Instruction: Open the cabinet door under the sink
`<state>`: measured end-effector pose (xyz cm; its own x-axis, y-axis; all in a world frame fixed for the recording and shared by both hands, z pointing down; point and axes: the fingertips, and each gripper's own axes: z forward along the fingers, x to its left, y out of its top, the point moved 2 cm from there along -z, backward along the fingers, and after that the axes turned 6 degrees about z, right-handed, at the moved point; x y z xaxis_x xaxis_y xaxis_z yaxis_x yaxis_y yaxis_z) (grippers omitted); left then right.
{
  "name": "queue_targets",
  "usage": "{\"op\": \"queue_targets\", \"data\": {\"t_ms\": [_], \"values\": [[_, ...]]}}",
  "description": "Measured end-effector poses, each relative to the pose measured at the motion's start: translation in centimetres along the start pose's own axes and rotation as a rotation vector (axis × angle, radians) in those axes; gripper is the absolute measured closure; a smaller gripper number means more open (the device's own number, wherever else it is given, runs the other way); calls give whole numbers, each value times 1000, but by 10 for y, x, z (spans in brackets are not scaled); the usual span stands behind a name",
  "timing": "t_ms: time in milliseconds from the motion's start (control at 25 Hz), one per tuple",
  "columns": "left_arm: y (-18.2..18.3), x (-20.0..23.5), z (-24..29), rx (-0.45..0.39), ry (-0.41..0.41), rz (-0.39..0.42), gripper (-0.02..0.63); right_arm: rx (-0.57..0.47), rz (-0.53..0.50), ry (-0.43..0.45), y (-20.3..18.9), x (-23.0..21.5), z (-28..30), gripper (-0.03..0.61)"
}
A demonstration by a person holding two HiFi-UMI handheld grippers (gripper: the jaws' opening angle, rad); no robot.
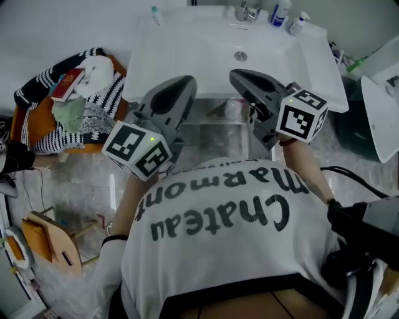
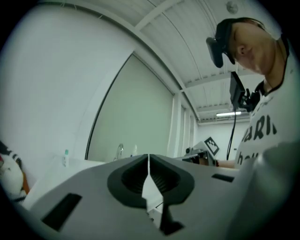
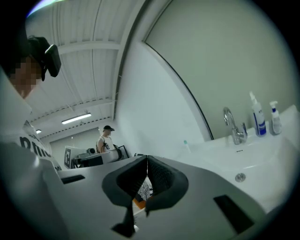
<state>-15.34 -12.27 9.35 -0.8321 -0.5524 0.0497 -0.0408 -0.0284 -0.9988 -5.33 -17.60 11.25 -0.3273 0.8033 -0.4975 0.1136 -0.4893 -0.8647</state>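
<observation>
Before the sink (image 1: 206,43), the left tongs (image 1: 182,84) and right tongs (image 1: 240,76) hover closed and empty. The cabinet door beneath is hidden from view. It is probably rigid and light, best pulled at its free edge.

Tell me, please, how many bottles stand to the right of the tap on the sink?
2: a taller bottle next to the tap, and a smaller pump bottle beside it, nearer the right edge of the sink. None seems hidden there.
</observation>
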Motion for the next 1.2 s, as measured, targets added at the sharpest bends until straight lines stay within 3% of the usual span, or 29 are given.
{"op": "queue_targets", "data": {"t_ms": [120, 280, 680, 1200], "values": [[-2, -5, 4, 36, -18, 68, 598, 1, -80, 11, 7, 13, 3, 566], [-12, -3, 2, 53, -2, 11, 598, 4, -169, -6, 5, 19, 5, 566], [-29, -11, 11, 108, 27, 3, 598, 68, -87, -24, -14, 0, -6, 568], [-50, -15, -3, 152, 64, -12, 598, 160, -71, -61, -43, -18, -15, 568]]}}
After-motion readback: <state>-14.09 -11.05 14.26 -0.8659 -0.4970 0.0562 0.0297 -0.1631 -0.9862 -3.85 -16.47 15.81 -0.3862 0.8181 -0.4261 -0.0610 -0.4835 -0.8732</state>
